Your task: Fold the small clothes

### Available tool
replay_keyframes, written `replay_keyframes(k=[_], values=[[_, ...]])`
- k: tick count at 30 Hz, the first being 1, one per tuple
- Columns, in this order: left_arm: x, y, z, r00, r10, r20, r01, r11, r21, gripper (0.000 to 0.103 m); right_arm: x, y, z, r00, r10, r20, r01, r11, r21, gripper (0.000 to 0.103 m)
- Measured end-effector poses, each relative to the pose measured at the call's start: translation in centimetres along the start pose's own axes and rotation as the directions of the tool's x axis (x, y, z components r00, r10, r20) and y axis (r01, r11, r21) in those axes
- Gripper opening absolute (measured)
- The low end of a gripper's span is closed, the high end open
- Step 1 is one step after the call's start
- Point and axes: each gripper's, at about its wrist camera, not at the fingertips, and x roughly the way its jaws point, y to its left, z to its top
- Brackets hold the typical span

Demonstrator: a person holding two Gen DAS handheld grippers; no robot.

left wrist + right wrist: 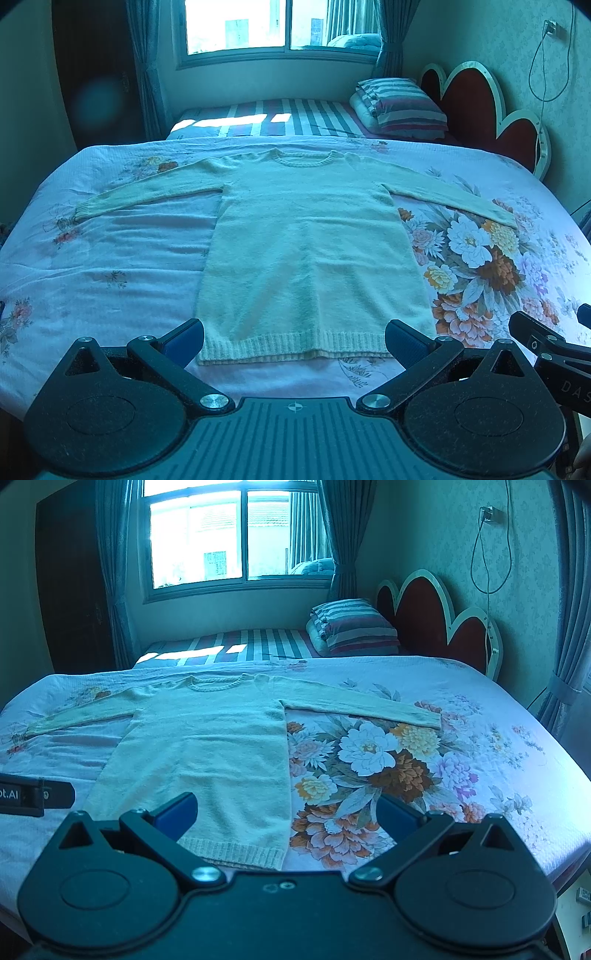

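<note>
Both tongs — left, right — gape above sweater hem.

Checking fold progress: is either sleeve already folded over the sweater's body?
No, both sleeves of the sweater lie stretched out sideways on the bedspread.

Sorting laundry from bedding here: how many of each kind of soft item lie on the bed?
Sweater: 1
Floral bedspread: 1
Striped sheet: 1
Striped folded bedding stack: 1
Total: 4
</note>
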Motion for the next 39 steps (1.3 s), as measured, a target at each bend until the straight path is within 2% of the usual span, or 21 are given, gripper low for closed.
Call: replay_keyframes(k=[17, 32, 34, 37, 39], values=[[0.3, 0.6, 0.1, 1.0, 0.003, -0.004, -0.003, 1.0, -0.005, 0.103, 0.0, 0.4, -0.1, 1.0, 0.01, 0.0, -0.01, 1.0, -0.004, 0.103], [2.7, 1.8, 1.5, 1.0, -0.021, -0.024, 0.021, 1.0, 0.002, 0.103, 1.9, 2.4, 0.8, 1.0, -0.014, -0.013, 0.014, 1.0, -0.008, 0.103], [2.4, 1.7, 2.1, 0.999, -0.037, -0.01, 0.037, 0.999, 0.009, 0.103, 1.9, 1.8, 0.9, 1.0, 0.012, 0.006, -0.012, 0.999, 0.036, 0.103], [1.4, 1.3, 4.1, 0.998, -0.064, 0.026, 0.063, 0.998, 0.019, 0.103, 2.7, 0.6, 1.9, 0.999, -0.019, 0.037, 0.017, 0.997, 0.072, 0.103], [0.7, 1.0, 6.3, 0.992, -0.113, 0.047, 0.112, 0.993, 0.027, 0.103, 3.6, -0.5, 3.2, 1.0, -0.016, 0.022, 0.013, 0.992, 0.122, 0.103]])
